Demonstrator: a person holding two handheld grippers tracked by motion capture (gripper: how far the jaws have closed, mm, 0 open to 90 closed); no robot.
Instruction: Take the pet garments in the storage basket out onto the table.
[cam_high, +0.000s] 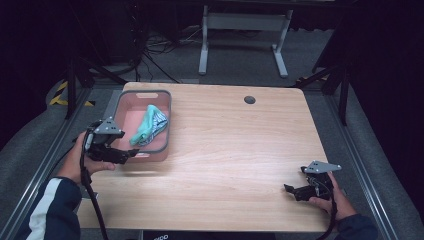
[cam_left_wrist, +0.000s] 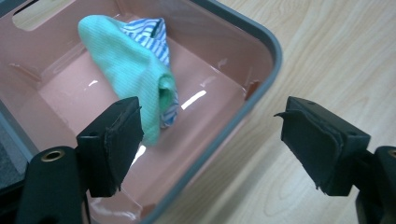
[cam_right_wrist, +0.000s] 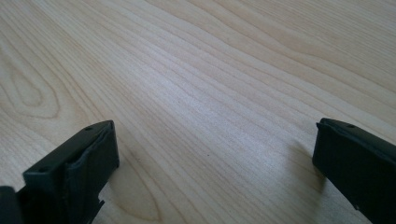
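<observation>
A pink bin with a grey rim stands at the table's left back; in it lies a bundle of cloth, mint green over blue-and-white stripes. In the left gripper view the cloth leans against the bin's wall. My left gripper hovers just off the bin's near left corner, open, its jaws astride the rim with nothing held between them. My right gripper rests low at the table's front right, open over bare wood.
The wooden table has a round cable hole at the back. Black frame rails run along both sides of it. A white desk frame and cables lie on the floor beyond.
</observation>
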